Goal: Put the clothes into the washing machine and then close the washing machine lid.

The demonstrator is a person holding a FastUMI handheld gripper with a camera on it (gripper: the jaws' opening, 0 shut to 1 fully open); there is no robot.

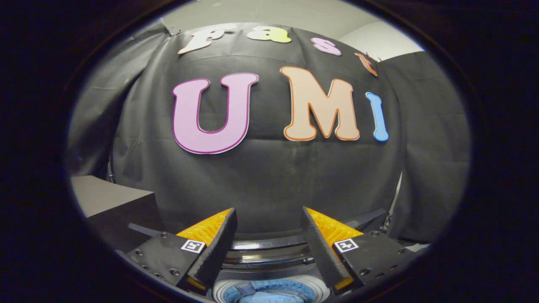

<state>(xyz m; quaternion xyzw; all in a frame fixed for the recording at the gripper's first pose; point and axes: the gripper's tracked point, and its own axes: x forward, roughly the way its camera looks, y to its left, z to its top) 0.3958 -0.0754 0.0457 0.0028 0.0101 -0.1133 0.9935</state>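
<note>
Fingers: the gripper holds its two fingers wide apart, nothing between them; they point toward the black cloth wall rather than down at the work.
Clothes: blue cloth lies bunched below and between the fingers, inside a round pale opening; it looks to be in the drum already.
Washing machine: the pale drum rim sits beneath the fingers.
Lid: a dark curved band with a glossy edge, just ahead of the fingers, is probably the raised lid, seen edge-on; I cannot be sure.
Side object: a grey-topped box stands to the left, near the wall.
Handling, clothes: soft, light, limp; they would sag and trail, so pinch a thick fold at the middle.
Handling, lid: rigid, hinged, likely smooth; take or push its free front edge and lower it gently so it does not slam.
Stage: judged as loading done, closing next.
</note>
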